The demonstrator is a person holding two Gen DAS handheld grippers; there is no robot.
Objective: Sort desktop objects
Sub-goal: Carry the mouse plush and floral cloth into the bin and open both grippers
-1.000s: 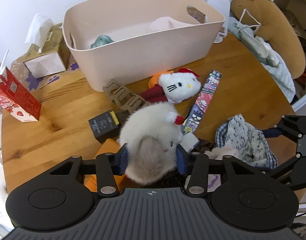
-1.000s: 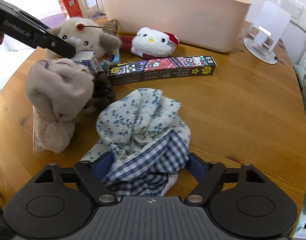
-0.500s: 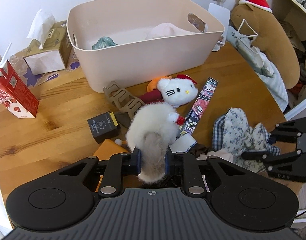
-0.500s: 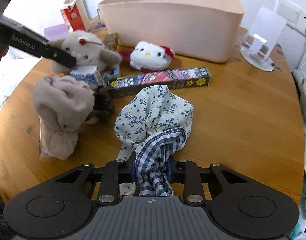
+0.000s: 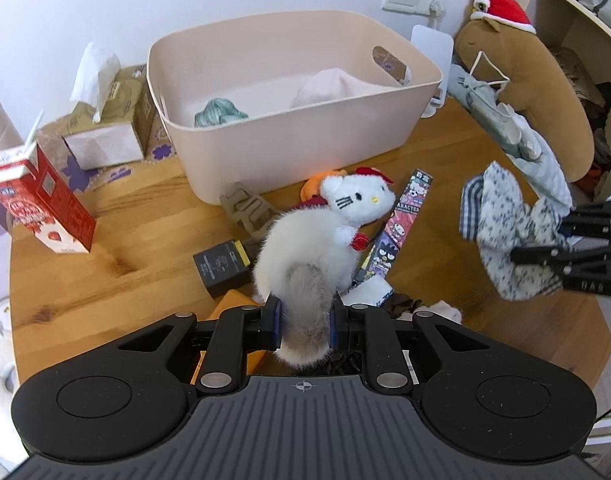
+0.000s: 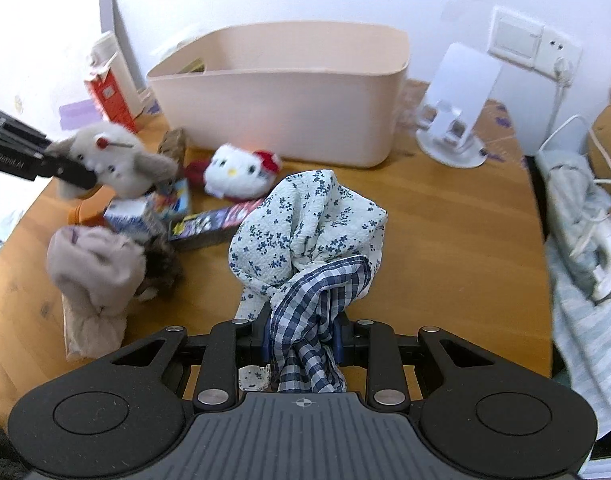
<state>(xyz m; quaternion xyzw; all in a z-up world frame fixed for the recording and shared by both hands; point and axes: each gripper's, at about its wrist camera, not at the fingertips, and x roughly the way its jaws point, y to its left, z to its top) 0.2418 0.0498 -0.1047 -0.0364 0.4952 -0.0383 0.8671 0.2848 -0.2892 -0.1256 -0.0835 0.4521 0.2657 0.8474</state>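
Note:
My left gripper (image 5: 303, 322) is shut on a white and grey plush animal (image 5: 305, 264) and holds it above the table; it also shows in the right wrist view (image 6: 113, 158). My right gripper (image 6: 303, 338) is shut on a floral and checked cloth (image 6: 309, 232), lifted off the table; the cloth shows at the right of the left wrist view (image 5: 501, 232). A beige bin (image 5: 301, 136) stands at the back with a teal cloth (image 5: 219, 112) and a pink cloth (image 5: 333, 88) inside. A Hello Kitty plush (image 5: 357, 200) lies in front of the bin.
On the wooden table (image 5: 117, 256) lie a long cartoon box (image 5: 401, 224), a black box (image 5: 221, 268), a brown hair clip (image 5: 249, 212), a red milk carton (image 5: 41, 204), a tissue box (image 5: 105, 128) and a beige cloth bundle (image 6: 93, 272). A white stand (image 6: 457, 120) is right of the bin.
Both grippers closed on their objects and lifted them: the left raised the plush animal, the right raised the cloth off the table. Both views pulled back and upward.

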